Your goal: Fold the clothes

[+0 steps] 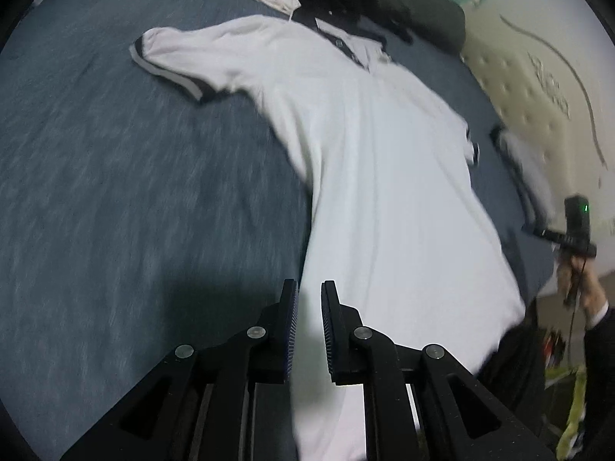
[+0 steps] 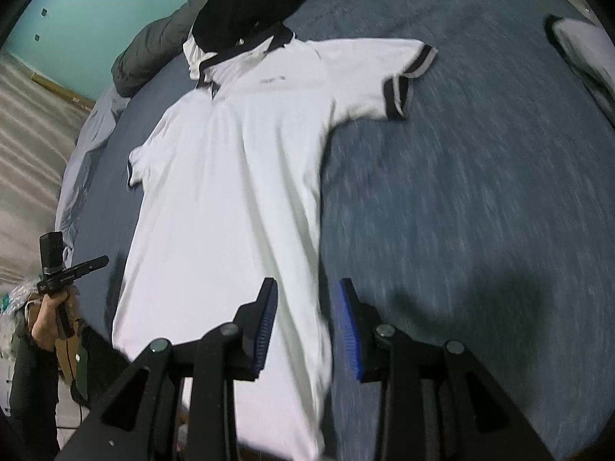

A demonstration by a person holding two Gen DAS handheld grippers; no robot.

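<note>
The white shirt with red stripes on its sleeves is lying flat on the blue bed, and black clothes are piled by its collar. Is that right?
Almost. The stripes on the sleeve cuffs are dark, black or navy with grey, not red; the right wrist view shows that best. The rest holds: the white shirt lies spread out on the blue bed, with black clothes piled by its collar.

Your left gripper (image 1: pixel 309 296) pointed forward with its jaws parted by a narrow gap, holding nothing. Your right gripper (image 2: pixel 309 294) pointed forward too, its jaws a little wider apart and also holding nothing between the pads.
</note>
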